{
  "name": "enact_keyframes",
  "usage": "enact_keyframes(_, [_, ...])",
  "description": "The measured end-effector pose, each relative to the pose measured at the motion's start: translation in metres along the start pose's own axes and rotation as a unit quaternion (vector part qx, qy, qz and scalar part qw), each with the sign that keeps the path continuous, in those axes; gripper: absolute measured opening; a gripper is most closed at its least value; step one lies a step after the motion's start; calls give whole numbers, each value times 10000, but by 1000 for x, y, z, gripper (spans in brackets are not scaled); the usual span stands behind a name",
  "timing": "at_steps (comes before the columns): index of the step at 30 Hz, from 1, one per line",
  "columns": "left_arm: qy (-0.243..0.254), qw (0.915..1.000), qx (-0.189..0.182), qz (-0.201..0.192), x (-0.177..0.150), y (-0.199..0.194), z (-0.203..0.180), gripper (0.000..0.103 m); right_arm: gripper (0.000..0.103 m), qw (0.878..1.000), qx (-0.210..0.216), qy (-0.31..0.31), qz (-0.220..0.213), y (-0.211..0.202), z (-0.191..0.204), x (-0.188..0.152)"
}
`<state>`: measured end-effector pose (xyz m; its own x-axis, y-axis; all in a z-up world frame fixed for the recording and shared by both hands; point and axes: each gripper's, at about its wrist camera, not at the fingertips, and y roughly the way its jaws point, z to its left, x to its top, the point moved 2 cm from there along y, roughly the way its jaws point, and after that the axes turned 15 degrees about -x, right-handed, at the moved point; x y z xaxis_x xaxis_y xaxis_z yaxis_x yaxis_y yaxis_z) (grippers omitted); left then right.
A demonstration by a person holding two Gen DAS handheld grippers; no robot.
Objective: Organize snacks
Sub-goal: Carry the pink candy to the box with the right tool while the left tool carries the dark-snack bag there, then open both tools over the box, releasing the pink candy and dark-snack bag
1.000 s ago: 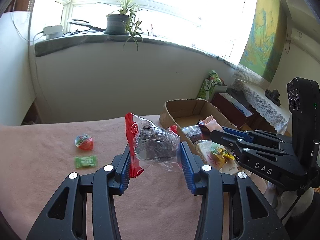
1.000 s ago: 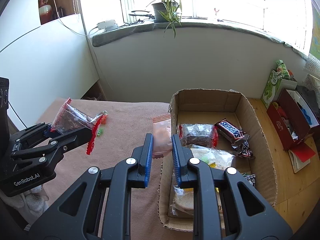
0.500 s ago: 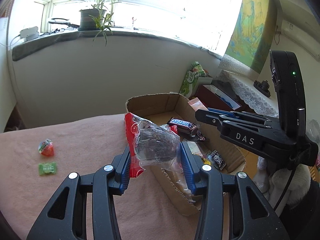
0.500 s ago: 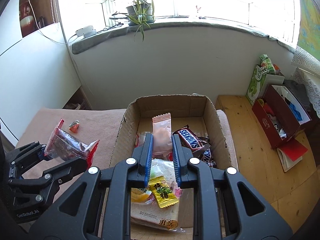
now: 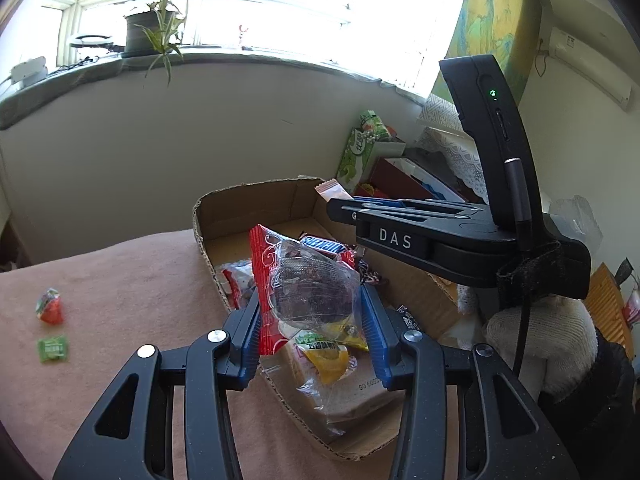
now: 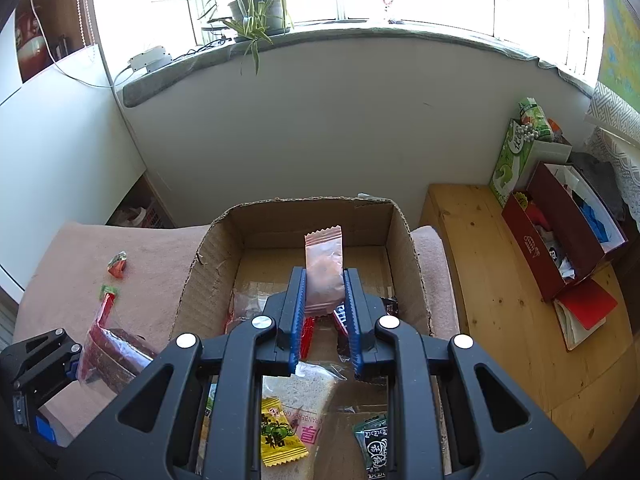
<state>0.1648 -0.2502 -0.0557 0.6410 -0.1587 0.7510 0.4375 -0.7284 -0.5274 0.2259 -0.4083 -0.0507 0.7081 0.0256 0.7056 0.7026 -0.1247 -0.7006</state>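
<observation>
Sunlit room: pale wall under a wide window, potted plant on the sill. Pink cloth worktop; wooden floor right. Open cardboard box holds a "SNICKERS" bar and a bag reading "CRANBERRY". Left hand-held gripper grasps a clear red-edged snack bag over the box's near corner. Right hand-held gripper, marked "DAS", clenches a pink sachet over the box. Two candies lie on the cloth.

In the right wrist view, the cardboard box occupies frame centre on the cloth-covered desk. Two small candies lie on the desk, left of the box. A potted plant stands on the windowsill, upper frame.
</observation>
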Motion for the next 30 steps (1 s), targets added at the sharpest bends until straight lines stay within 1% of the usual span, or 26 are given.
enact_keyframes(9, [13,10000,-69,68,4,12,-8,43,19,9998,96,87,161,20,-6,1])
enact_keyframes(22, [115,9997,-169,111,5,18,-18,45,20,9999,55,84,113,20,-10,2])
enact_keyframes(24, [123,9997,-176,102,6,17,-19,46,21,9999,44,71,98,18,-10,3])
enact_keyframes(27, [132,9997,-163,91,6,16,-19,46,29,9999,-14,46,90,18,-10,2])
enact_keyframes(29, [118,9998,-167,87,6,16,-19,46,44,9999,-57,67,51,16,-11,3])
enact_keyframes(30, [118,9998,-162,85,6,15,-19,46,48,9999,-83,84,26,15,-13,3])
